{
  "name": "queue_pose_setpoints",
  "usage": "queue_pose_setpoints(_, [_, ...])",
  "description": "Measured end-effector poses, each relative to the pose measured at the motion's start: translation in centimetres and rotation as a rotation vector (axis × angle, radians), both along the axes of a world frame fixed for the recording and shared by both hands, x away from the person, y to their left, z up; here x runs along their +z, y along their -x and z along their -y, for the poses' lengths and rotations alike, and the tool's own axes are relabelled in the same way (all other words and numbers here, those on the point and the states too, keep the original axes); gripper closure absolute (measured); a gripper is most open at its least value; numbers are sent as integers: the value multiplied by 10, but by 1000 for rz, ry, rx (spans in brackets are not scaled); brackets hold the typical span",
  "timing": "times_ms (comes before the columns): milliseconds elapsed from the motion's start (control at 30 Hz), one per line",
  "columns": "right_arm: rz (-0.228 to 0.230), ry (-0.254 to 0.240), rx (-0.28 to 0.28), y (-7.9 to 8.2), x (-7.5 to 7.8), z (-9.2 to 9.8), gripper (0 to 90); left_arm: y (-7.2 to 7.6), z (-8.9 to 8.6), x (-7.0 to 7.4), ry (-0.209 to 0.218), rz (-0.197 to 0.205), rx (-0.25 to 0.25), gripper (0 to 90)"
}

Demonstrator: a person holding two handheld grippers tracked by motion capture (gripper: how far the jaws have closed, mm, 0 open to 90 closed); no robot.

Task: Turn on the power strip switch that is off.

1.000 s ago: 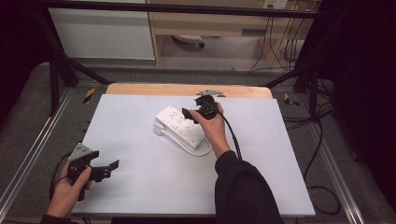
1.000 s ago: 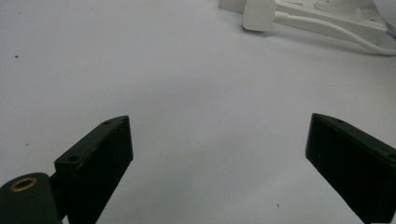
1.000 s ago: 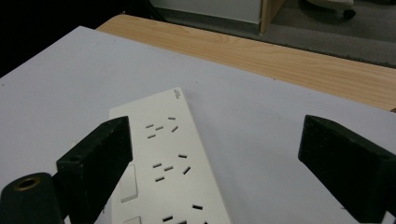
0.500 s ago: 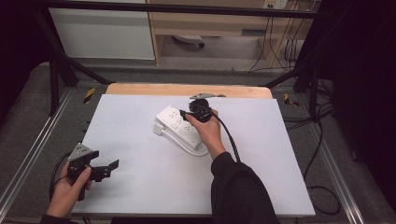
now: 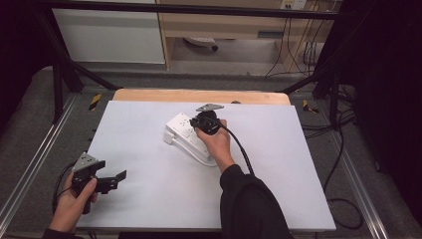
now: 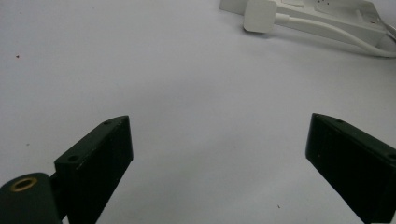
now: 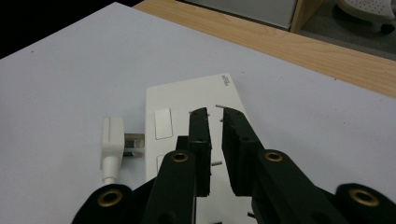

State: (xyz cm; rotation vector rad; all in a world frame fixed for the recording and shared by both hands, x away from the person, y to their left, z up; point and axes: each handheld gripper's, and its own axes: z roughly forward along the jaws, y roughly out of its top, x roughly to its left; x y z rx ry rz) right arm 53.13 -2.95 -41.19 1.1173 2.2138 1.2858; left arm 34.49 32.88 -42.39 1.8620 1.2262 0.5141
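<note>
A white power strip [image 5: 185,133] lies at the middle back of the white table [image 5: 278,189], with its white plug [image 5: 169,139] and cord at its left end. My right gripper [image 5: 199,121] hovers over the strip's top face. In the right gripper view its jaws [image 7: 215,113] have just been closing and now stand almost together with nothing between them, above the strip [image 7: 187,100] and right of the plug [image 7: 112,140]. My left gripper [image 5: 112,181] rests near the front left, open and empty [image 6: 219,133], facing the strip [image 6: 327,18] and the plug [image 6: 261,16].
A wooden strip [image 5: 199,95] borders the table's back edge. Metal frame rails [image 5: 30,164] run along both sides. Black cables [image 5: 343,199] lie on the floor at the right. The right gripper's black cable [image 5: 239,147] trails over the forearm.
The right gripper has shifted left and slightly lower over the power strip, and its jaws have gone from wide apart to nearly together. The left gripper has kept still.
</note>
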Motion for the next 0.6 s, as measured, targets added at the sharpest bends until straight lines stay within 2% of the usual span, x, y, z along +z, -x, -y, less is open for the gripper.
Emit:
queue_pose_setpoints(267, [3,8,20,1,-5,-4,900,0,0,0,0,2,1,75])
queue_pose_setpoints(600, [-7,8,27,0,-9,-7,900,0,0,0,-1,2,1,75])
